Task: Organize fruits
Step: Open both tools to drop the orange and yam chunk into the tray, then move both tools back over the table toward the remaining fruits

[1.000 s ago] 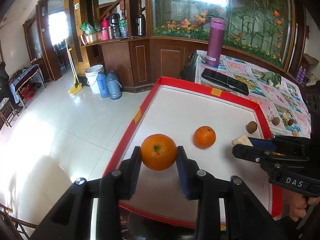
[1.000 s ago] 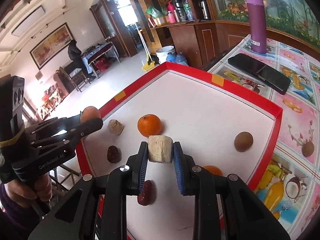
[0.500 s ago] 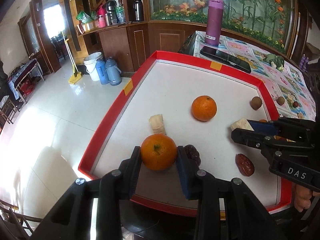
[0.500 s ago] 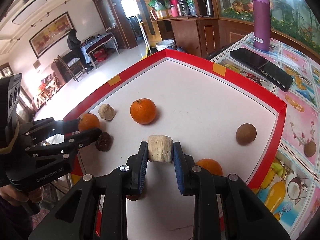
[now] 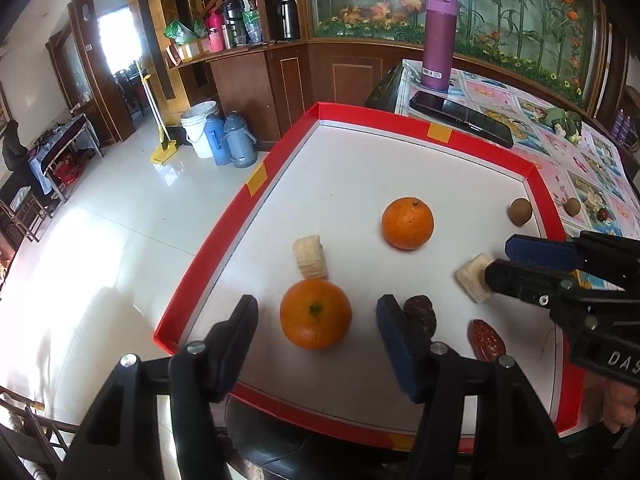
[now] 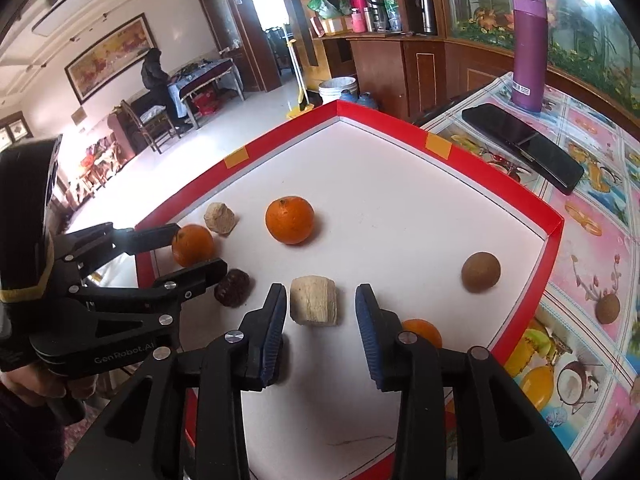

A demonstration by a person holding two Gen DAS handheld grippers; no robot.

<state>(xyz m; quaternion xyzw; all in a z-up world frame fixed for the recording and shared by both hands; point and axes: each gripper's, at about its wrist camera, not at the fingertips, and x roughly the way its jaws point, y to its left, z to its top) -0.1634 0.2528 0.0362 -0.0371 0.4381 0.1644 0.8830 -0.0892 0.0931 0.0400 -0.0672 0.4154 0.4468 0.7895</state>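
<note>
On the white floor of the red-rimmed tray (image 5: 224, 232) an orange (image 5: 316, 314) rests between the fingers of my left gripper (image 5: 316, 320). Its jaws are opening and neither pad touches the fruit. My right gripper (image 6: 320, 316) is opening too, and a pale cut chunk (image 6: 314, 306) lies free on the tray between its pads. A second orange (image 5: 407, 223) sits mid-tray, and another pale chunk (image 5: 310, 258) lies just beyond the left orange. A dark date (image 5: 420, 312), a red date (image 5: 486, 340) and a brown round fruit (image 6: 480, 272) also lie in the tray.
A small orange (image 6: 422, 330) shows behind the right finger. On the patterned tablecloth stand a purple bottle (image 5: 438, 40) and a black phone (image 5: 464, 118), with a brown fruit (image 6: 607, 308) outside the tray. The tray's left rim overhangs the tiled floor.
Both grippers came down over the tray and their jaws spread. The left let go of the orange and the right let go of the pale chunk; both now rest on the tray.
</note>
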